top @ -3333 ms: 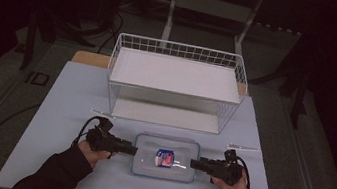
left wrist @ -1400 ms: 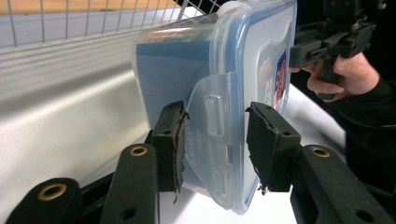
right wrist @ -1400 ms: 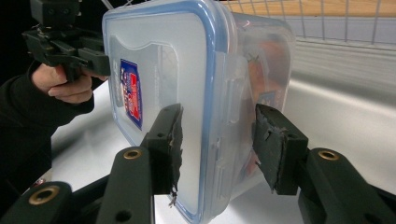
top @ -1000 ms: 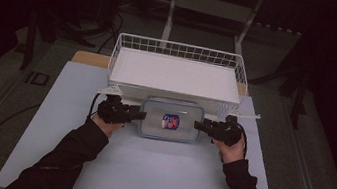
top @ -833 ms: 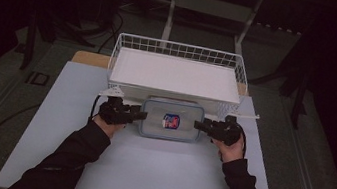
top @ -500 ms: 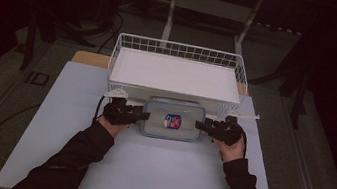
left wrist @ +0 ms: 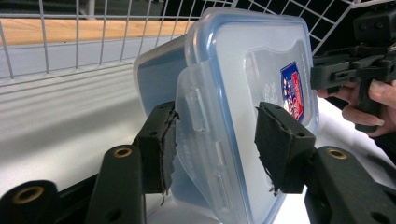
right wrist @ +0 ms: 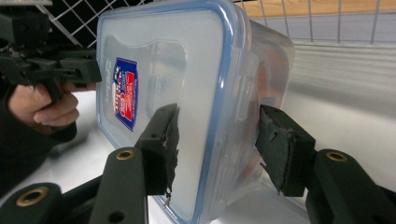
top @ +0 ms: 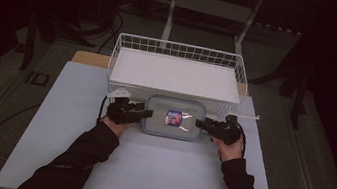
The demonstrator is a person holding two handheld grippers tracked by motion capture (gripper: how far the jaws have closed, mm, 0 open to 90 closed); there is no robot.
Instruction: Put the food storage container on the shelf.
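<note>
A clear plastic container [top: 174, 118] with a blue-rimmed lid and a red and blue label lies on the white table right in front of the wire basket [top: 116, 61]. My left gripper [top: 149, 114] is at its left end and my right gripper [top: 198, 124] at its right end. In the left gripper view the jaws [left wrist: 212, 144] straddle the lid's latch flap [left wrist: 196, 121]. In the right gripper view the jaws [right wrist: 217, 140] straddle the other end of the container [right wrist: 187, 70]. Both pairs of jaws have just been opening and stand a little off the plastic.
The white wire basket holds a flat white sheet [top: 175, 72] and stands at the back of the white table top [top: 145, 172]. A wooden board [top: 88, 58] peeks out behind the basket's left corner. Dark floor, cables and stand legs surround the table.
Since the oldest frame both hands carried the container away from the person, up to the basket's front. Over the last second the hands stayed put and the jaws widened slightly.
</note>
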